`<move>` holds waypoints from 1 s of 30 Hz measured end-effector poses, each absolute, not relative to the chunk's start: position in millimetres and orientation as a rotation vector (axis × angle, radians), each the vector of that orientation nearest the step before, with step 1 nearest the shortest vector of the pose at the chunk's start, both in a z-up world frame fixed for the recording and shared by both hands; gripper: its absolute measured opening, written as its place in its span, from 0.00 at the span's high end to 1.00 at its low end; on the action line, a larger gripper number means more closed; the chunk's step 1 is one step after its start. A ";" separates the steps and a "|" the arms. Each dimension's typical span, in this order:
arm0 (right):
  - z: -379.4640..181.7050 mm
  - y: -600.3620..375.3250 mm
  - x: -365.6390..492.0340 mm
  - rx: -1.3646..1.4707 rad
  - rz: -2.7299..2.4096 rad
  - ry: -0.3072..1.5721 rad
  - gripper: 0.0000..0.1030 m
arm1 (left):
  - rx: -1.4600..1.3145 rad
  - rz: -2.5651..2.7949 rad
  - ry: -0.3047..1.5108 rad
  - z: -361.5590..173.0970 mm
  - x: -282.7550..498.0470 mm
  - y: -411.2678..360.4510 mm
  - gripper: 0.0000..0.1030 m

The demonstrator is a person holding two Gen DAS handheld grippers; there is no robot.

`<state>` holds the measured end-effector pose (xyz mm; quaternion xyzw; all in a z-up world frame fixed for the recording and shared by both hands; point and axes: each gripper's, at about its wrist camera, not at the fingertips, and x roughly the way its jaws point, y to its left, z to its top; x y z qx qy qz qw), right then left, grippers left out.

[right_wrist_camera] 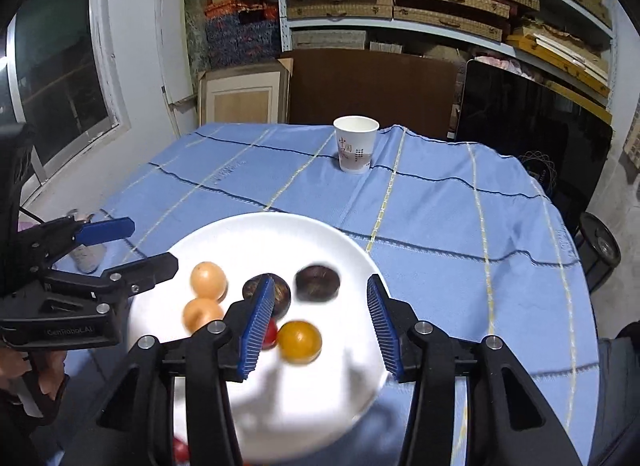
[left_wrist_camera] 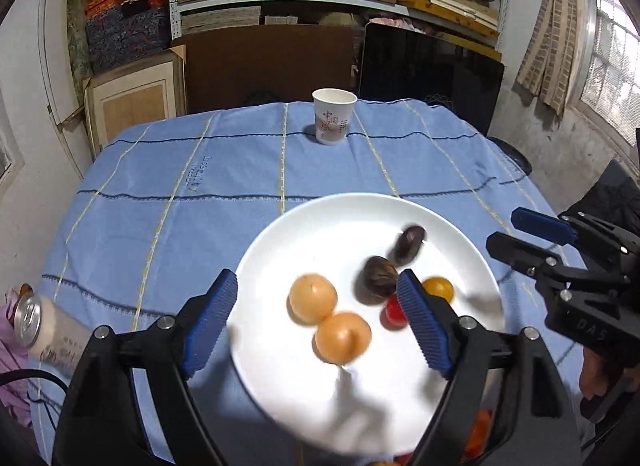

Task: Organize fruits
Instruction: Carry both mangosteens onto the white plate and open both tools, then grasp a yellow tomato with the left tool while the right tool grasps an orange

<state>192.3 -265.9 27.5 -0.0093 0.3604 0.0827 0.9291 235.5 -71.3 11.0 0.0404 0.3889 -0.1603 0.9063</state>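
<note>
A white plate [left_wrist_camera: 304,394] [right_wrist_camera: 256,238] lies on the blue checked cloth. On it are two pale orange fruits [left_wrist_camera: 313,298] [right_wrist_camera: 208,278], two dark brown fruits [left_wrist_camera: 378,277] [right_wrist_camera: 318,282], a yellow-orange tomato [left_wrist_camera: 438,288] [right_wrist_camera: 299,341] and a small red tomato [left_wrist_camera: 394,312] [right_wrist_camera: 270,333]. My left gripper [left_wrist_camera: 316,326] is open and empty above the plate's near side; it also shows in the right wrist view [right_wrist_camera: 140,244]. My right gripper [right_wrist_camera: 318,330] is open and empty over the plate; it also shows in the left wrist view [left_wrist_camera: 516,231].
A paper cup [left_wrist_camera: 334,117] [right_wrist_camera: 355,143] stands at the far side of the table. A drink can [left_wrist_camera: 38,326] lies at the left edge. More red and orange fruit [left_wrist_camera: 478,438] [right_wrist_camera: 181,450] shows below the plate's near rim. Shelves and a dark screen stand behind.
</note>
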 end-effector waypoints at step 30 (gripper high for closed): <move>-62.4 -262.4 -29.3 0.063 0.125 0.726 0.41 | 0.279 -0.538 0.856 -83.0 -9.9 -91.2 0.52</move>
